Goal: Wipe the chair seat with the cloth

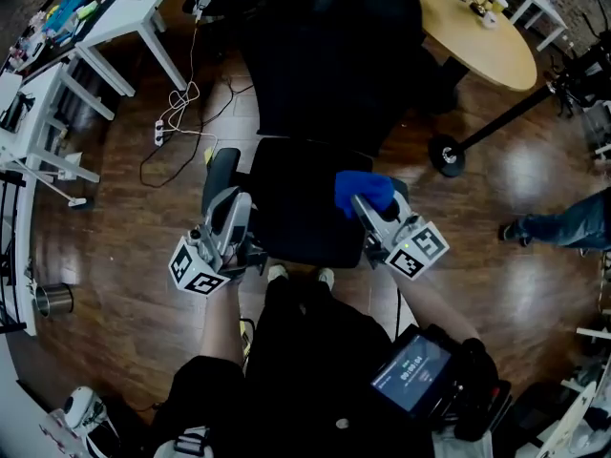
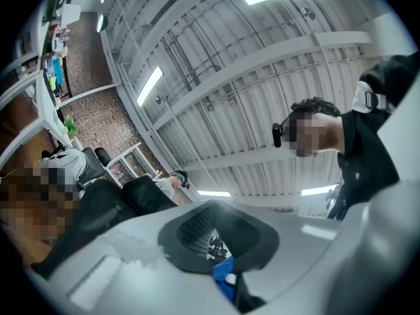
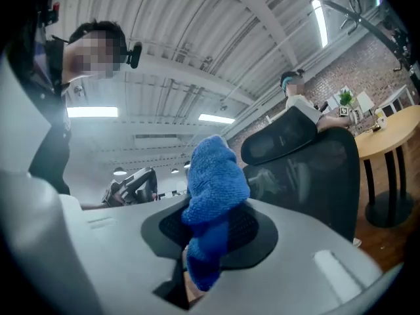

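The black office chair's seat [image 1: 296,208] lies just ahead of me in the head view, its backrest [image 1: 334,55] beyond it. My right gripper [image 1: 368,208] is over the seat's right side, shut on a bunched blue cloth [image 1: 363,191]. In the right gripper view the cloth [image 3: 213,195] sticks up out of the closed jaws [image 3: 197,268], with another chair's black backrest [image 3: 308,169] behind. My left gripper [image 1: 234,219] hovers at the seat's front left corner, beside the left armrest [image 1: 220,175]. Its jaws [image 2: 220,261] look shut, with no cloth in them, and point up at the ceiling.
A round wooden table [image 1: 487,36] stands at the back right and white desks [image 1: 124,12] at the back left. Cables and a power strip [image 1: 181,113] lie on the wooden floor left of the chair. A stand's wheeled base [image 1: 447,156] and another person's foot [image 1: 520,229] are to the right.
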### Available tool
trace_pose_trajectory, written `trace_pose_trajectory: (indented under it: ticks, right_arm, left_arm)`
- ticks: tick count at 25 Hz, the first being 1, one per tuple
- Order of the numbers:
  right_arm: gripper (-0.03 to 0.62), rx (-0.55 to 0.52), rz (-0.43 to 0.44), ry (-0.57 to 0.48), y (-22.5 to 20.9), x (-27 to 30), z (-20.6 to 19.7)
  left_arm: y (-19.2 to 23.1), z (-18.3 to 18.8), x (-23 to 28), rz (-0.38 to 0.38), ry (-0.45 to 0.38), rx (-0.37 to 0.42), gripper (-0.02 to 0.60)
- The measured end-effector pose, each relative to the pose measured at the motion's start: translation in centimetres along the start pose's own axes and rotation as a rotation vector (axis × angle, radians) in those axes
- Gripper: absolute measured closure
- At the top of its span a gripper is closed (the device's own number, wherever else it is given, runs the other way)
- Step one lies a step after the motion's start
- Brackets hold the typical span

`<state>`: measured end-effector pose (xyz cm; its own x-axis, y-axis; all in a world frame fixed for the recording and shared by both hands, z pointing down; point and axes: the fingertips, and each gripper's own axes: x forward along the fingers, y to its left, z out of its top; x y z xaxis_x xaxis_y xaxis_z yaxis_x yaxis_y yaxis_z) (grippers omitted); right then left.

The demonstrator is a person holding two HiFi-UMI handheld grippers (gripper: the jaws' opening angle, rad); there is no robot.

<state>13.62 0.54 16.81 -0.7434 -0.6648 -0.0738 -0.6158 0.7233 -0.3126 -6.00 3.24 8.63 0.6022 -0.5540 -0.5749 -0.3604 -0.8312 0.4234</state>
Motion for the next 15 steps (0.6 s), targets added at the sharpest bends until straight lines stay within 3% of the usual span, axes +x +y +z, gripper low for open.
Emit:
trace_pose_trajectory:
  ticks: [4, 9, 15]
  right_arm:
    - [0.500, 0.008, -0.032, 0.105, -3.5, 5.5, -6.7]
    - [0.500, 0.024, -0.041, 0.248, -8.8, 13.0, -18.7]
    - [0.500, -0.017, -0.117, 0.364, -16.1, 21.2, -30.4]
  left_arm:
    - [5.2, -2.5, -1.8, 0.038, 0.016, -0.040, 0.588]
    - [10.8, -6.7, -4.1, 0.069, 0.010, -0.084, 0.588]
    - [13.6, -9.4, -7.9, 0.047, -0.023, -0.083, 0.588]
